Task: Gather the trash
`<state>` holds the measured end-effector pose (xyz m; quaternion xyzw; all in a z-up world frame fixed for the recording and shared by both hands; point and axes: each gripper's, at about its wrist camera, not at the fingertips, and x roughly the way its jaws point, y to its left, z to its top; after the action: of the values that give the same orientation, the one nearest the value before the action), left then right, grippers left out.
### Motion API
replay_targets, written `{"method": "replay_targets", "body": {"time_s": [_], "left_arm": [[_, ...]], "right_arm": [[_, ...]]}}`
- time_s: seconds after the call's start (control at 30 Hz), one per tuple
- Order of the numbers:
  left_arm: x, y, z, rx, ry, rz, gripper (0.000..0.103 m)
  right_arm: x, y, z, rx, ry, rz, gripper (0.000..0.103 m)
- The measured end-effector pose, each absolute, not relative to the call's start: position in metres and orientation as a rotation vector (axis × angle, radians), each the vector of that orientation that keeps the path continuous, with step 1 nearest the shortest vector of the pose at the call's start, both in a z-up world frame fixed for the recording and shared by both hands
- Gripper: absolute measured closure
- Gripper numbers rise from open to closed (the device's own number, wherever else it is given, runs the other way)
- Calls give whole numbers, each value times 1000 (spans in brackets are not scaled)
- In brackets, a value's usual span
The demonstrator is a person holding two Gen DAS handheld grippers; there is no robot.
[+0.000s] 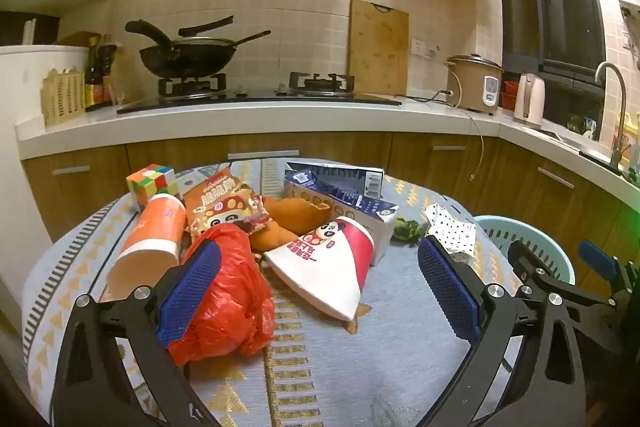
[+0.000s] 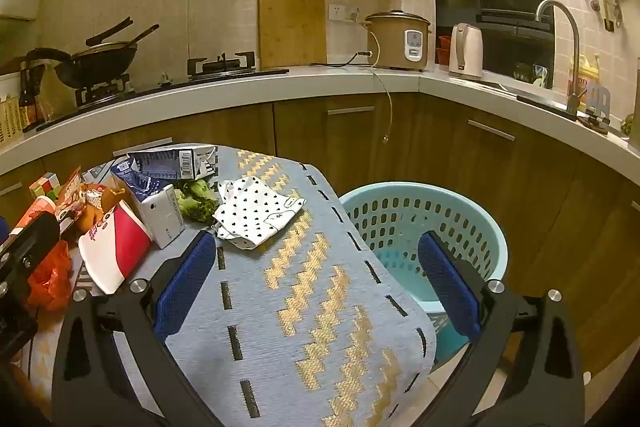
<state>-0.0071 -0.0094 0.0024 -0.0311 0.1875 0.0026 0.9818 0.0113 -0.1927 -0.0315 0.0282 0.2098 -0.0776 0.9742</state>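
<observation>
Trash lies on a round table with a blue-grey cloth (image 1: 320,367): a red plastic bag (image 1: 232,291), a flattened red-and-white panda cup (image 1: 328,267), an orange cup (image 1: 150,239) on its side, an orange snack bag (image 1: 222,203), a blue milk carton (image 1: 344,195) and a crumpled dotted paper (image 2: 256,211). My left gripper (image 1: 320,291) is open above the table, its left pad against the red bag. My right gripper (image 2: 316,287) is open and empty over the table's right edge, beside a light-blue basket (image 2: 424,215).
A Rubik's cube (image 1: 152,181), an orange plush toy (image 1: 292,215) and a green vegetable scrap (image 2: 198,203) also lie on the table. Behind runs a kitchen counter with a wok (image 1: 188,57), cutting board, rice cooker (image 2: 400,39), kettle and tap.
</observation>
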Motion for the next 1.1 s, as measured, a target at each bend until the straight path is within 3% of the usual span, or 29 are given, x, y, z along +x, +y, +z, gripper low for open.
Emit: {"method": "replay_targets", "body": {"time_s": [1.1], "left_arm": [[-1, -10, -4, -63, 405, -10, 7]], "right_arm": [[14, -191, -33, 33, 430, -179, 7]]}}
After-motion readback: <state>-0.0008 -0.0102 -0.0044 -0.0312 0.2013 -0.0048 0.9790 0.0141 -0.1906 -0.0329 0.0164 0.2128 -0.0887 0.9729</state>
